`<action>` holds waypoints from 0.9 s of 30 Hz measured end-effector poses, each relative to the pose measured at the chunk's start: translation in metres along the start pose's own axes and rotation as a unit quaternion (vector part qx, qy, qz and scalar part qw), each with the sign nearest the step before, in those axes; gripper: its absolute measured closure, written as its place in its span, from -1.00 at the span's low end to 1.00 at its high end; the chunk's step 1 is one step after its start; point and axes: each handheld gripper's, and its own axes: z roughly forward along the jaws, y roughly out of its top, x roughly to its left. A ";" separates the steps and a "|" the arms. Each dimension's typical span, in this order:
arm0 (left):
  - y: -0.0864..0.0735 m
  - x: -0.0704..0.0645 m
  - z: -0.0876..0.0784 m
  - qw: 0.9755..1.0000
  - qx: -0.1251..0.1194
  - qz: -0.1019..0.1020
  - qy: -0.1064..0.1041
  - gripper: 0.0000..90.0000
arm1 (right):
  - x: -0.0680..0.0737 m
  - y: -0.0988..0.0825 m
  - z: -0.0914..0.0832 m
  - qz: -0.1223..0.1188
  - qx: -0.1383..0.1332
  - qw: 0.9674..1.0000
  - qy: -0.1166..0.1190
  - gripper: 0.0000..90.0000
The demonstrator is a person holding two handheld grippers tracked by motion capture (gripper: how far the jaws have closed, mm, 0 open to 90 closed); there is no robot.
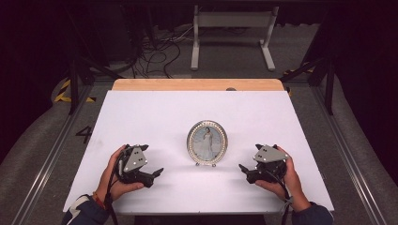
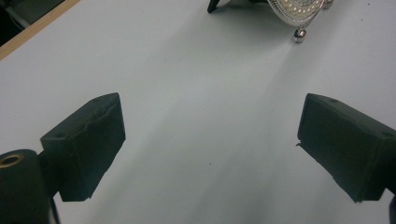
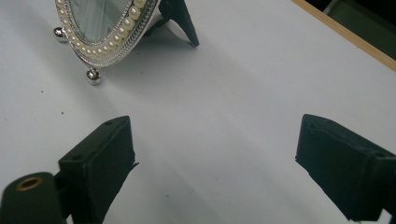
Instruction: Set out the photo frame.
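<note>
An oval silver picture frame [image 1: 207, 142] with a pearl-beaded rim stands upright near the middle of the white table [image 1: 155, 112], propped on small ball feet and a black back stand. Its lower rim [image 2: 299, 11] appears at the top of the left gripper view, and its beaded edge [image 3: 109, 32] at the upper left of the right gripper view. My left gripper [image 1: 156, 174] rests on the table to the frame's left, jaws wide apart and holding nothing. My right gripper [image 1: 242, 168] rests to the frame's right, also open with nothing between its jaws.
The white sheet ends at a wooden strip [image 1: 197, 84] along the table's far edge. Beyond it stand a white metal stand [image 1: 232, 35] and loose cables [image 1: 159, 54] on the floor. Metal rails [image 1: 345, 145] run along both sides of the table.
</note>
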 end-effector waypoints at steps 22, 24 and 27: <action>-0.034 0.011 -0.019 0.999 0.016 -0.027 0.031 -0.82 | -0.014 -0.031 -0.019 0.032 -0.012 0.999 -0.026 -0.75; -0.040 0.014 -0.023 0.999 0.014 -0.034 0.032 -0.82 | -0.016 -0.034 -0.021 0.033 -0.011 0.999 -0.031 -0.75; -0.046 0.017 -0.029 0.998 0.011 -0.046 0.037 -0.82 | -0.020 -0.041 -0.026 0.046 -0.015 0.998 -0.037 -0.75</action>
